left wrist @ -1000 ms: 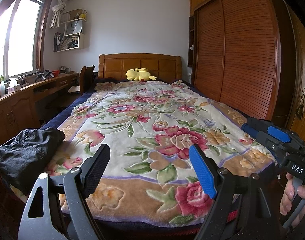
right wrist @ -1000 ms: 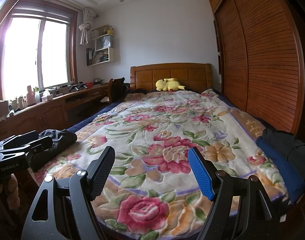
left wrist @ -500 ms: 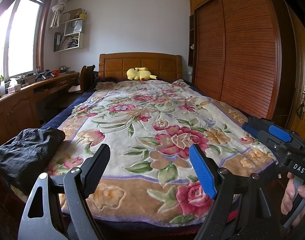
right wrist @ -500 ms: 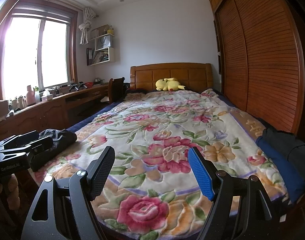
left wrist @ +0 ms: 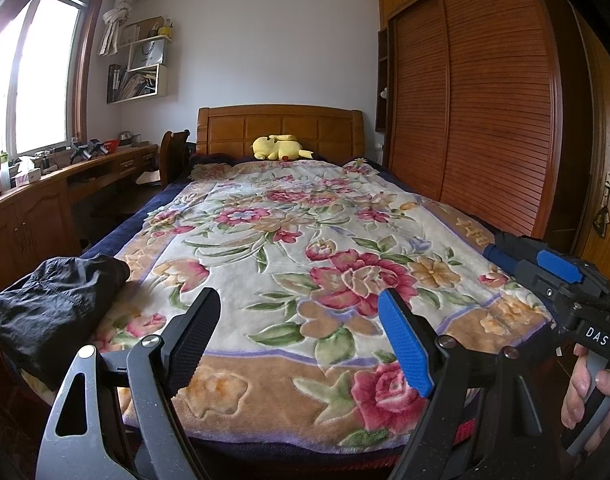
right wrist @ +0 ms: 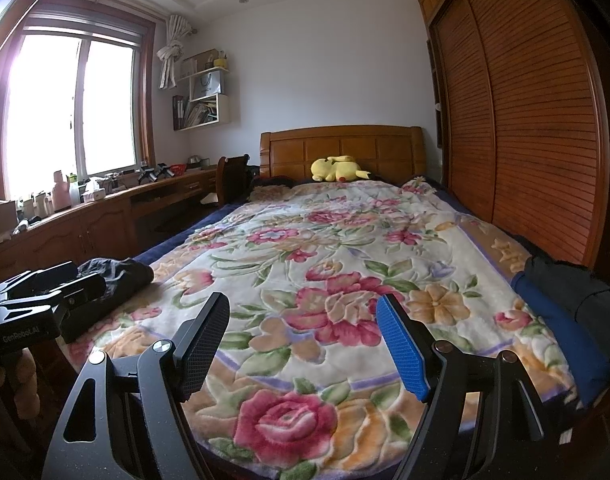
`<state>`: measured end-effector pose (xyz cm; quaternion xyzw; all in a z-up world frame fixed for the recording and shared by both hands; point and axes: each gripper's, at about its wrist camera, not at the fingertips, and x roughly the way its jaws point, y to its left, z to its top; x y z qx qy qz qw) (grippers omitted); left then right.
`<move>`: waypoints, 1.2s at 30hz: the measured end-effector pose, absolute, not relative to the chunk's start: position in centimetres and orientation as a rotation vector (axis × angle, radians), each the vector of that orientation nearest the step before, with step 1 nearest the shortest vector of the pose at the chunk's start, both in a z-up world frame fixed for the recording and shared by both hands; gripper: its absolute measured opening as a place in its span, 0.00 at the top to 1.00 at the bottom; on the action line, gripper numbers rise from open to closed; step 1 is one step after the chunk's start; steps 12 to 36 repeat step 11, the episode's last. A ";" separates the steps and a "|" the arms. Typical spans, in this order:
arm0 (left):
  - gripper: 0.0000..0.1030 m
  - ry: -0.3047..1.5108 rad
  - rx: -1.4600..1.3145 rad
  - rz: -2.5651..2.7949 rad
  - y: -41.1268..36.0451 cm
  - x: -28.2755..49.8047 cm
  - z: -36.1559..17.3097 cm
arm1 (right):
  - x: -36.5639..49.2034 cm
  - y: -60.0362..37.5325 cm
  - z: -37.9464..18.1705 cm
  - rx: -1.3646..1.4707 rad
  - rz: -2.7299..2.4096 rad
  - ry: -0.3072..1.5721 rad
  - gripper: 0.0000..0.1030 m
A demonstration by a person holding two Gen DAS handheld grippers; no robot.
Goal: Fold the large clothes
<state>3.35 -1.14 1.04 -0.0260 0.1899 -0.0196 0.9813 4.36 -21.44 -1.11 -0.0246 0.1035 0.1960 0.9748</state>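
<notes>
The left gripper [left wrist: 299, 344] fills the bottom of the left wrist view, its jaws standing well apart with nothing between them but the floral blanket [left wrist: 305, 264] behind; the right gripper [right wrist: 303, 346] sits likewise at the bottom of the right wrist view, jaws wide and empty; a crumpled black garment [left wrist: 53, 304] lies at the lower left of the left wrist view, on the blanket's near corner, apart from both grippers; in the right wrist view it shows at middle left, partly behind the left gripper's body; a dark blue and black garment [right wrist: 565, 308] rests at the blanket's right edge; a hand [left wrist: 585, 384] grips a handle at lower right; a yellow plush toy [left wrist: 279, 147] lies by the headboard [left wrist: 281, 128].
</notes>
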 end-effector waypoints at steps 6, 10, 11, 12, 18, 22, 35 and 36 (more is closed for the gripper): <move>0.20 0.382 -0.053 -0.040 -1.2 3.4 1.0 | 4.3 -21.5 -1.1 -0.049 0.396 0.207 0.25; 0.20 0.382 -0.053 -0.038 -1.2 3.4 1.0 | 4.3 -21.5 -1.2 -0.048 0.396 0.207 0.24; 0.20 0.382 -0.053 -0.039 -1.2 3.4 1.0 | 4.3 -21.5 -1.2 -0.048 0.397 0.207 0.24; 0.20 0.382 -0.053 -0.039 -1.2 3.4 1.0 | 4.3 -21.5 -1.2 -0.048 0.397 0.207 0.24; 0.20 0.382 -0.053 -0.039 -1.2 3.4 1.0 | 4.3 -21.5 -1.2 -0.048 0.397 0.207 0.24; 0.20 0.382 -0.053 -0.039 -1.2 3.4 1.0 | 4.3 -21.5 -1.2 -0.048 0.397 0.207 0.24; 0.20 0.382 -0.053 -0.039 -1.2 3.4 1.0 | 4.3 -21.5 -1.2 -0.048 0.397 0.207 0.24; 0.20 0.382 -0.053 -0.039 -1.2 3.4 1.0 | 4.3 -21.5 -1.2 -0.048 0.397 0.207 0.24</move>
